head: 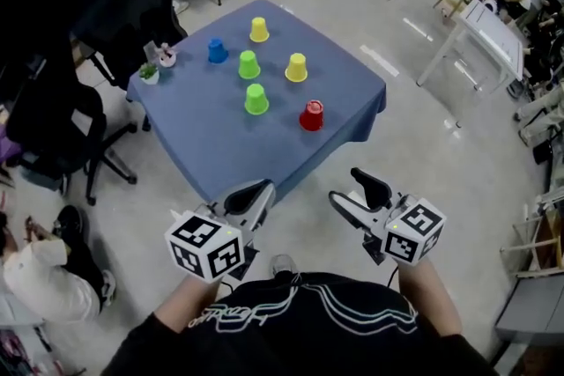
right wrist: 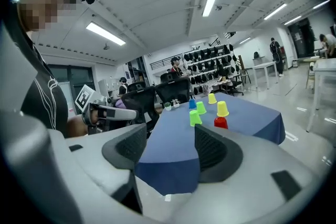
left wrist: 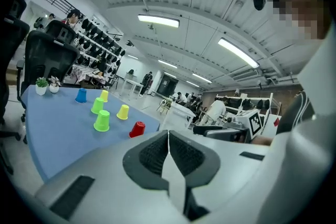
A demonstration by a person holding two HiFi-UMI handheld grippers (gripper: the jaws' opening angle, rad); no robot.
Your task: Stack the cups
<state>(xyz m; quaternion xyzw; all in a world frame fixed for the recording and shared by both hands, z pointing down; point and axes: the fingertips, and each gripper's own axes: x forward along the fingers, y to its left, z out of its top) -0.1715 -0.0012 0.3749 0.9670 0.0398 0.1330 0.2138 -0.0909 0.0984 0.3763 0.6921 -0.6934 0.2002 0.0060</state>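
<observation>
Nothing is stacked yet: the red cup (head: 311,115), near green cup (head: 256,99), far green cup (head: 248,64), near yellow cup (head: 297,67), far yellow cup (head: 258,29) and blue cup (head: 217,50) stand upturned and apart across the counter's (head: 211,145) far half. Short of its near corner, the left hand-held gripper (head: 254,196) has its jaws together and the right hand-held gripper (head: 358,195) has its jaws apart. Both are empty.

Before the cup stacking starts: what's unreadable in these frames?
- Table legs: head view, hidden by the cloth.
- Small item beside the plant: head view, too small to identify.
- Anything under the upturned cups: every view, hidden by their own walls.
</observation>
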